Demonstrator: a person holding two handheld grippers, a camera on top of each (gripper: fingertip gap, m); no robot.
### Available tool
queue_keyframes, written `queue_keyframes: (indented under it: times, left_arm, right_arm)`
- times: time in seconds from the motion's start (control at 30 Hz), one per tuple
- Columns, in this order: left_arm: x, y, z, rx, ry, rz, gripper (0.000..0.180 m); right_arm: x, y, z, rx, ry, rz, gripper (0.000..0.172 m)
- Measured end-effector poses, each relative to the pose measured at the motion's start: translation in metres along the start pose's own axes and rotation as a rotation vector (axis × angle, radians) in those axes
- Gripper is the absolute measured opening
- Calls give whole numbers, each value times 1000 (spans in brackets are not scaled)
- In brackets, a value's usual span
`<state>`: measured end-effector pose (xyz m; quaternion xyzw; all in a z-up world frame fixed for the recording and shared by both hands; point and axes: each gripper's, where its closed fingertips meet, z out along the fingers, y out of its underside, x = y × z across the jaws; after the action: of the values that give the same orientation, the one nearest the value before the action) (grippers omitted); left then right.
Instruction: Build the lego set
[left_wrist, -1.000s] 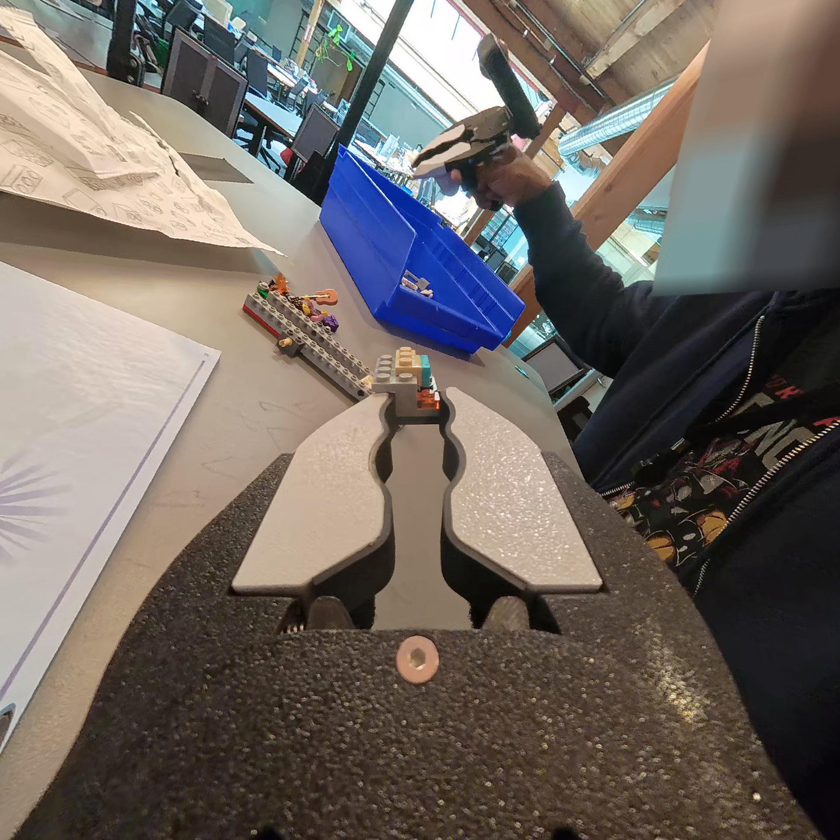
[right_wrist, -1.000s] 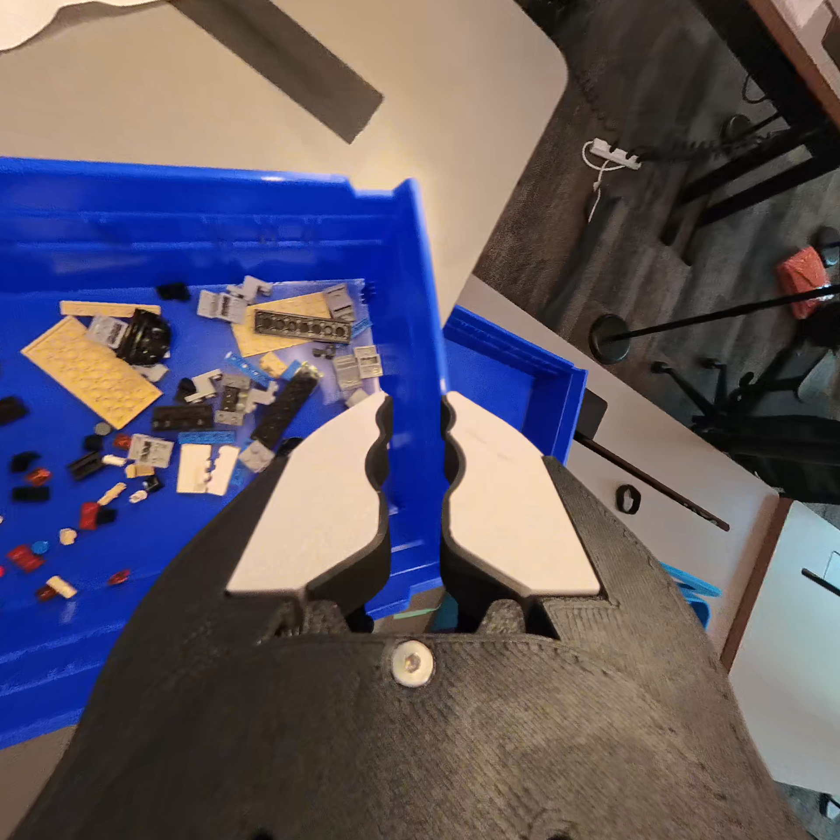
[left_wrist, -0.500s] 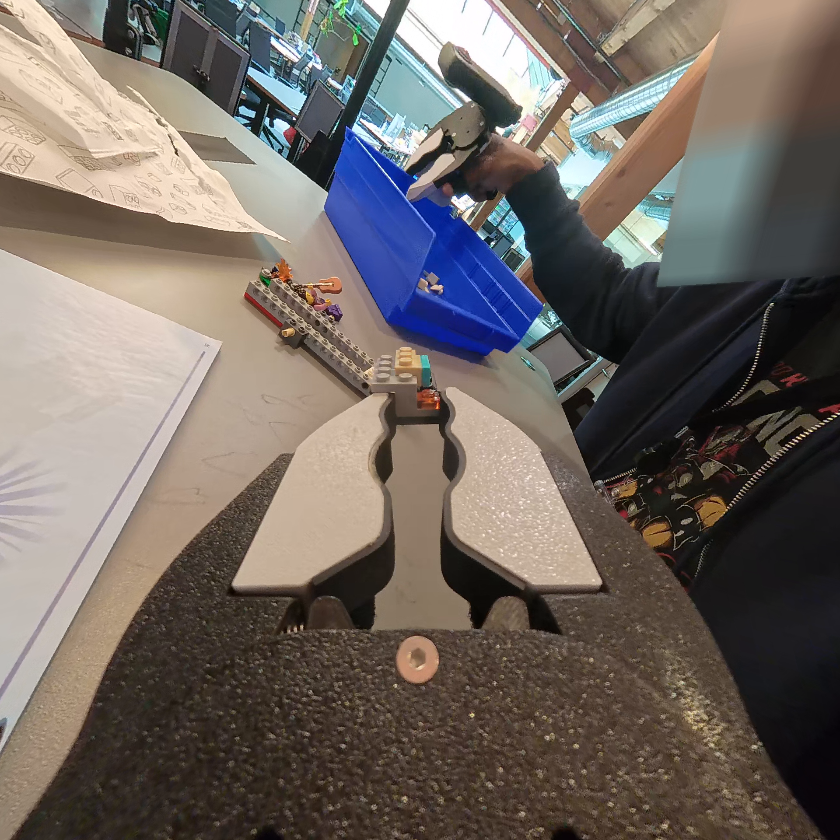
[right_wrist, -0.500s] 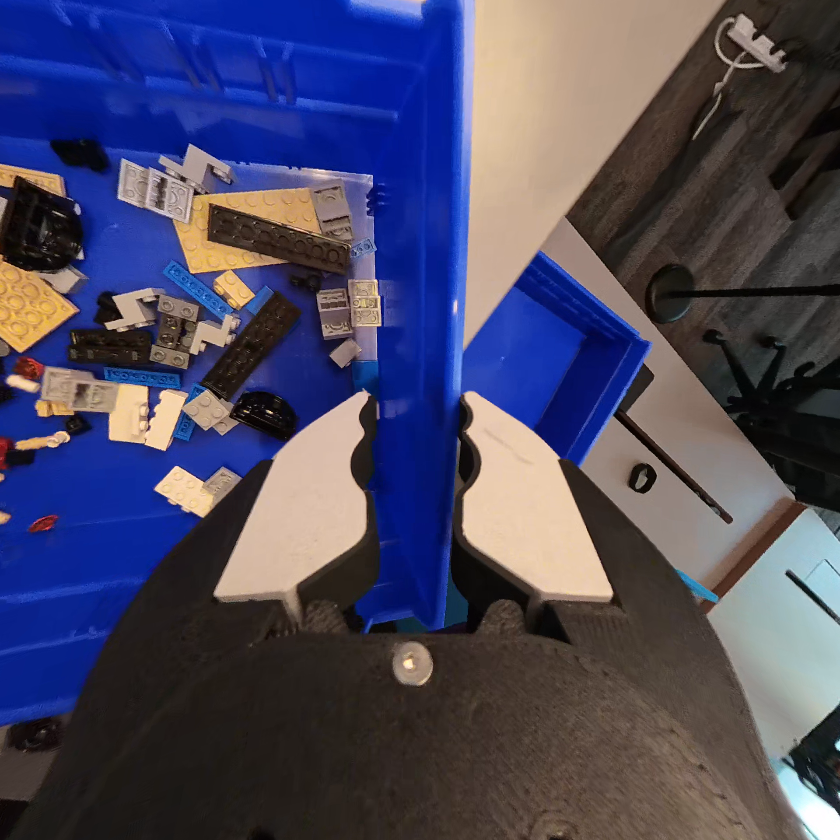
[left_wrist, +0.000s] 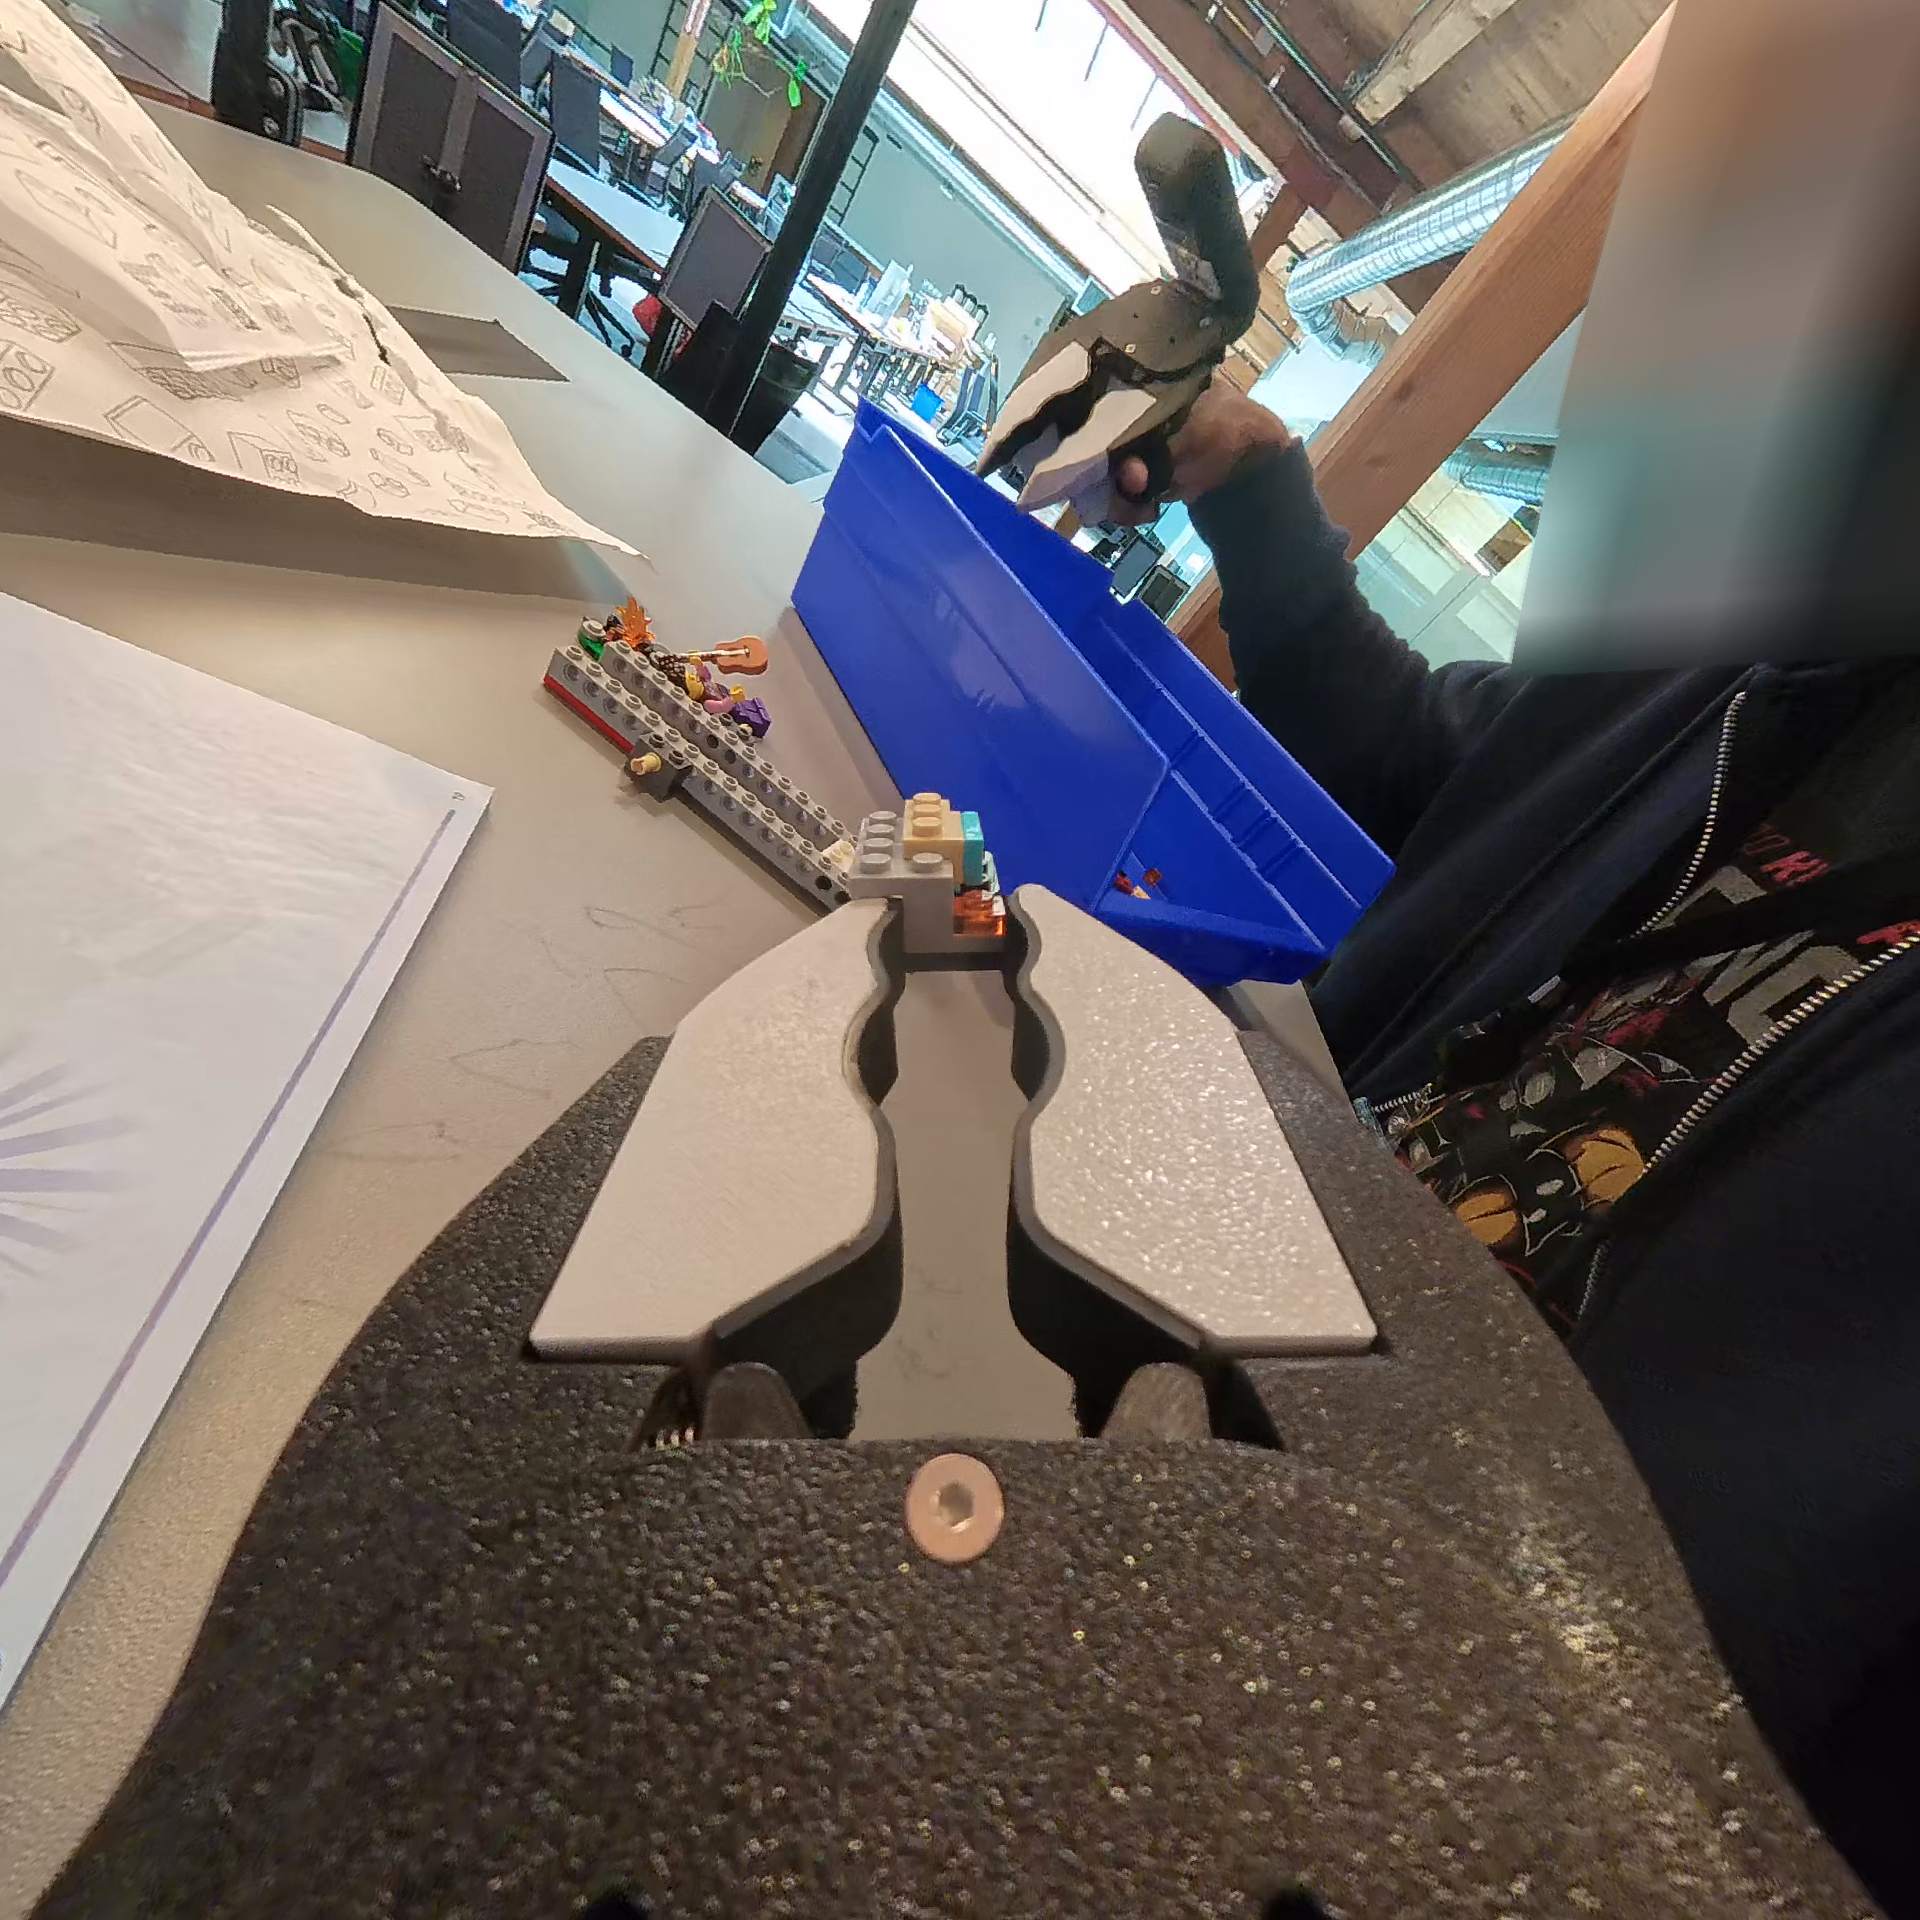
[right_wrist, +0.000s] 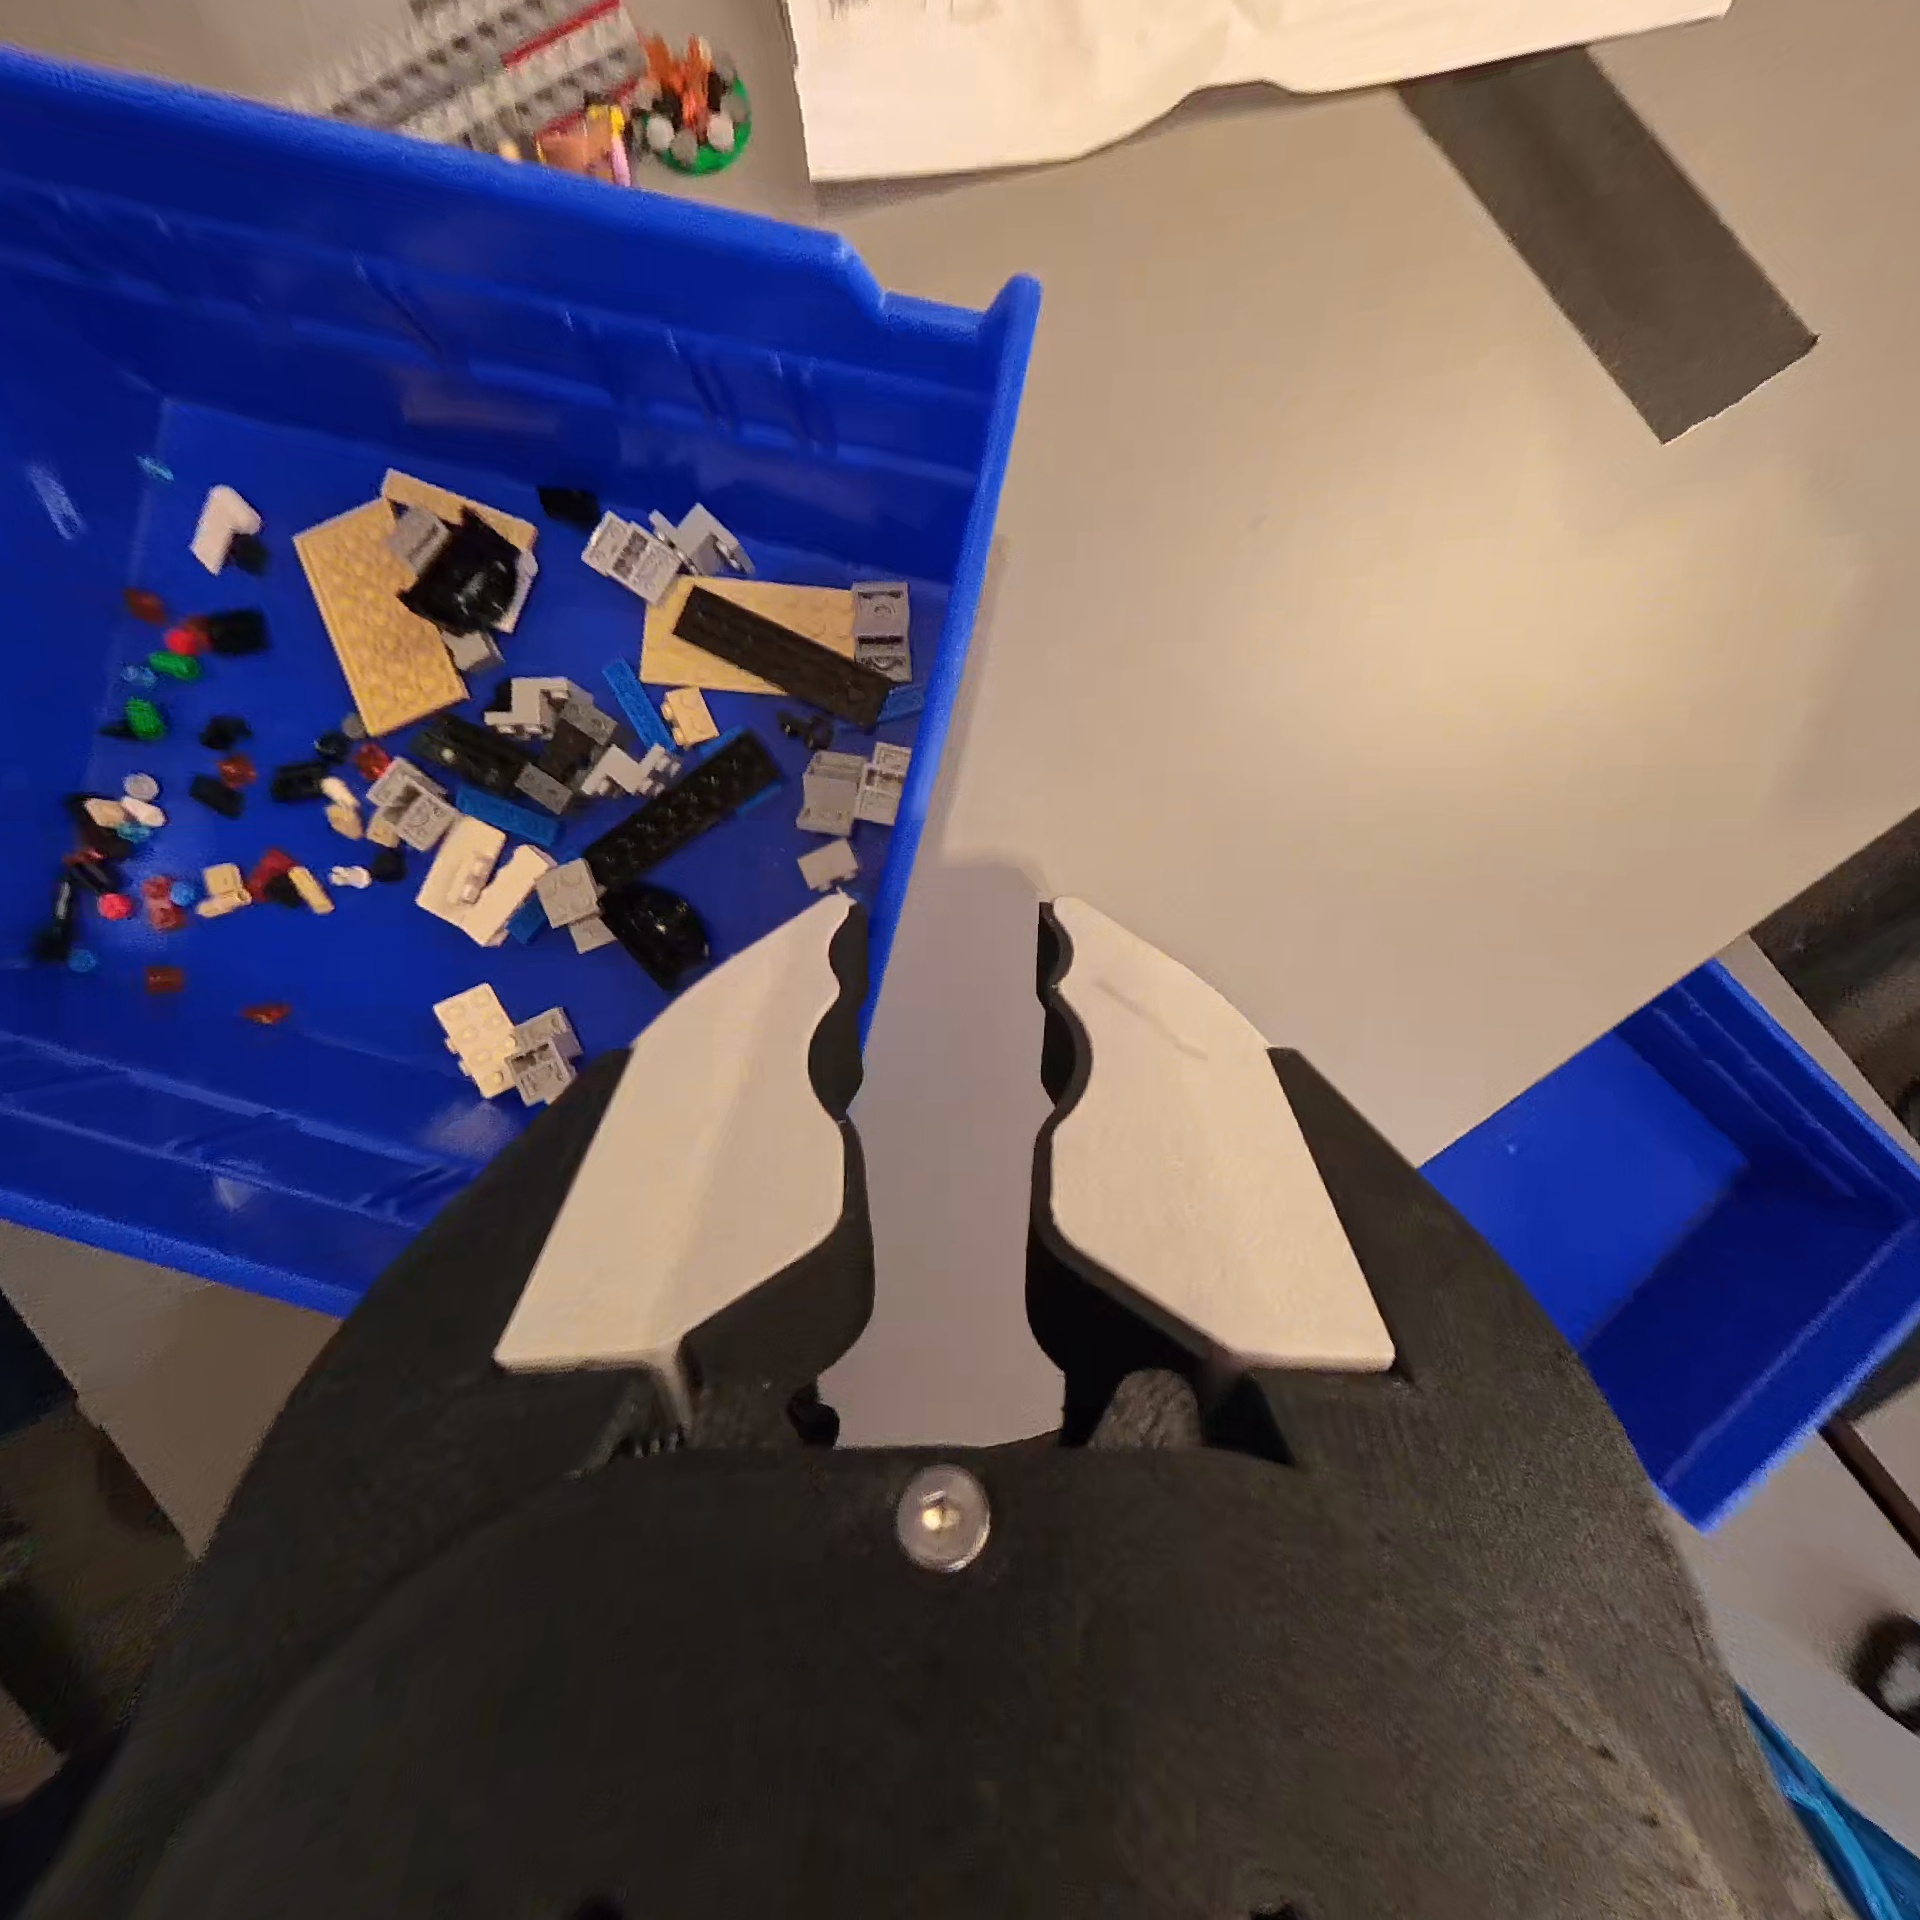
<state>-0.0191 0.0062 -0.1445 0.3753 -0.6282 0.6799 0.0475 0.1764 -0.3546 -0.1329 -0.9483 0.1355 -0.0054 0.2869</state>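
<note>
- Tool on the right (right_wrist: 945, 914) hangs released above the desk (right_wrist: 1351, 623), just beside the blue bin (right_wrist: 966, 436); centre it over one brick before lowering.
- Left tool (left_wrist: 951, 920) stays clenched on the small brick stack (left_wrist: 925, 873), near the bin; hold level.
</note>
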Motion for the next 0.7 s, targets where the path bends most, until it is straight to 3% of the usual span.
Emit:
queue_keyframes:
  times: [0.17, 0.27, 0.47, 0.63, 0.7]
  left_arm:
    - [1, 0, 0, -1, 2, 5, 17]
    - [0, 0, 0, -2, -2, 4, 17]
    - [0, 2, 2, -16, -8, 6, 17]
    - [0, 2, 2, -17, -6, 4, 17]
    - [0, 2, 2, -18, -5, 2, 17]
  right_arm:
    - [-4, -32, -28, 426, -99, 89, 26]
    - [19, -43, -47, 600, 37, 248, 22]
    - [13, -31, -66, 730, 350, 350, 22]
    - [-32, -5, -78, 826, 545, 353, 23]
    - [-53, 15, -70, 785, 566, 368, 23]
